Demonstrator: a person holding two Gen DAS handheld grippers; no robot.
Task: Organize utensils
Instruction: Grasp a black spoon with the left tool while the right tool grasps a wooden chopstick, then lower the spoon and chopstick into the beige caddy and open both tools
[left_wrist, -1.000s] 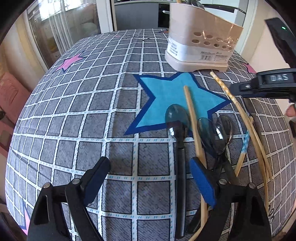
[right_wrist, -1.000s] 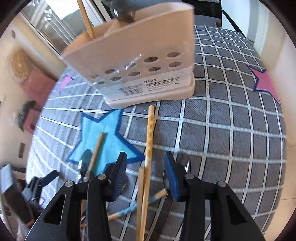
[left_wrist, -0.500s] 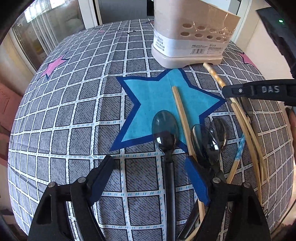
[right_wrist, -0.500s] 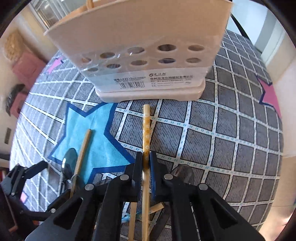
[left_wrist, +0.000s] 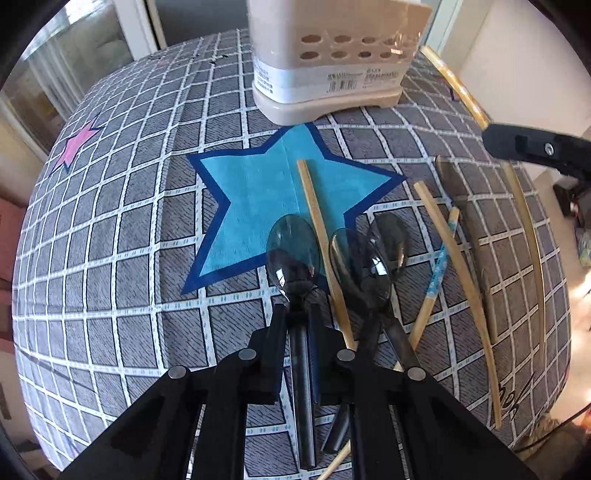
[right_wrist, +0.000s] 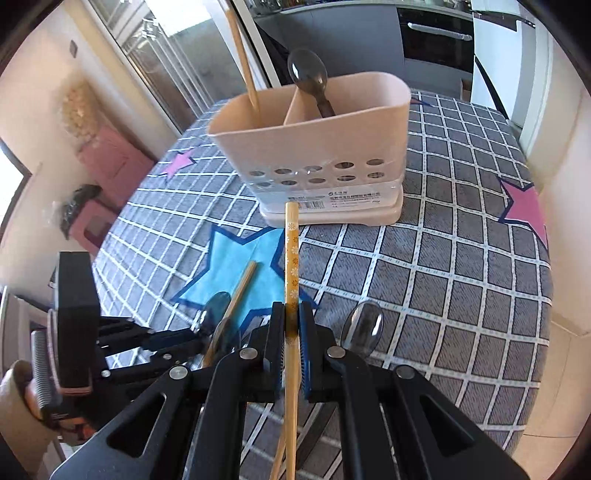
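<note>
caddy (right_wrist: 332, 147) stands on the table (right_wrist: 443, 277), holding a spoon (right_wrist: 308, 79) and a chopstick (right_wrist: 242, 55). right gripper (right_wrist: 291, 325) clamps a patterned chopstick (right_wrist: 291, 251); left gripper (left_wrist: 298, 325) is closing on a black spoon (left_wrist: 295, 258).

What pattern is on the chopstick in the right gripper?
Small white flowers on orange-tan chopstick, clearest in the right wrist view.
</note>
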